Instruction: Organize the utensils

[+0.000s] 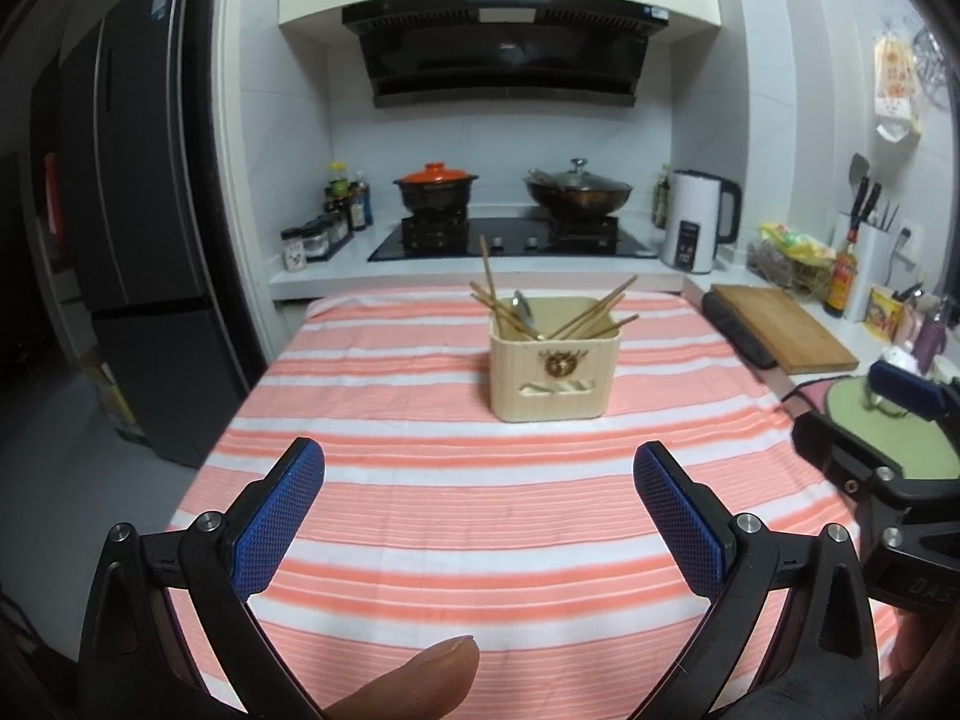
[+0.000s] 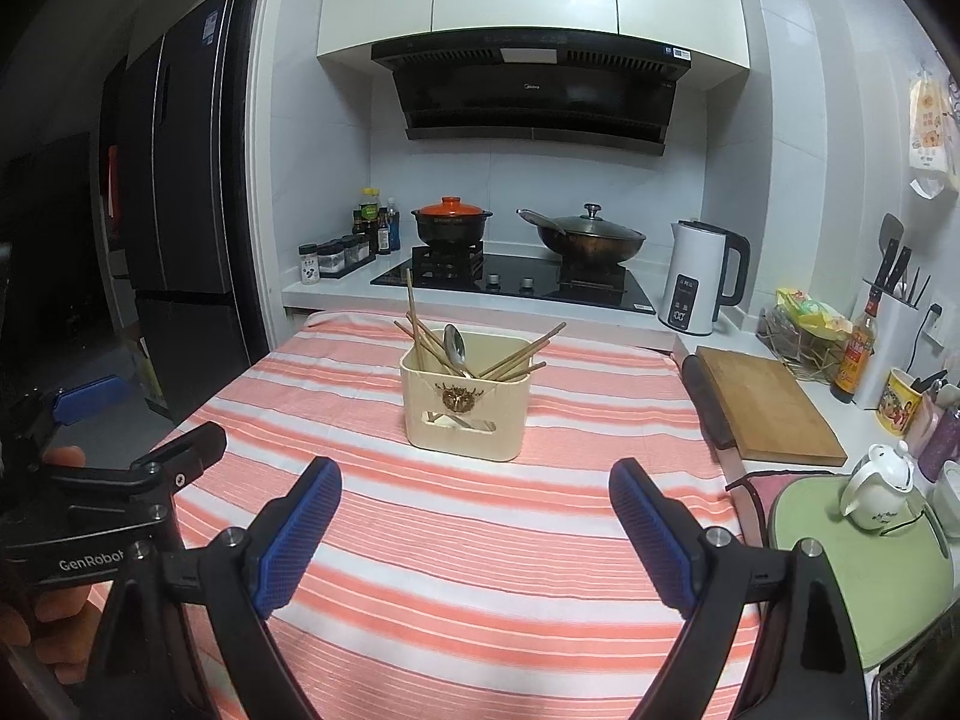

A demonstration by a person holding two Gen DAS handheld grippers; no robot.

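Striped tablecloth (image 2: 456,570) bare except for the cream utensil holder (image 2: 465,414) at its far middle. Chopsticks (image 2: 516,357) and spoon (image 2: 455,348) stand inside the holder, splayed. Left gripper (image 1: 479,516) and right gripper (image 2: 475,534) sit near side of the holder, well apart from it, fingers spread, empty. Judgement: nearly done; if straightening, pinch one stick low, steady the holder. Readable: "GenRobot" on the left gripper body.

one cream holder (image 2: 465,414), one spoon (image 2: 455,348), two pots (image 2: 451,222), one kettle (image 2: 699,279), two open claws (image 2: 474,504).
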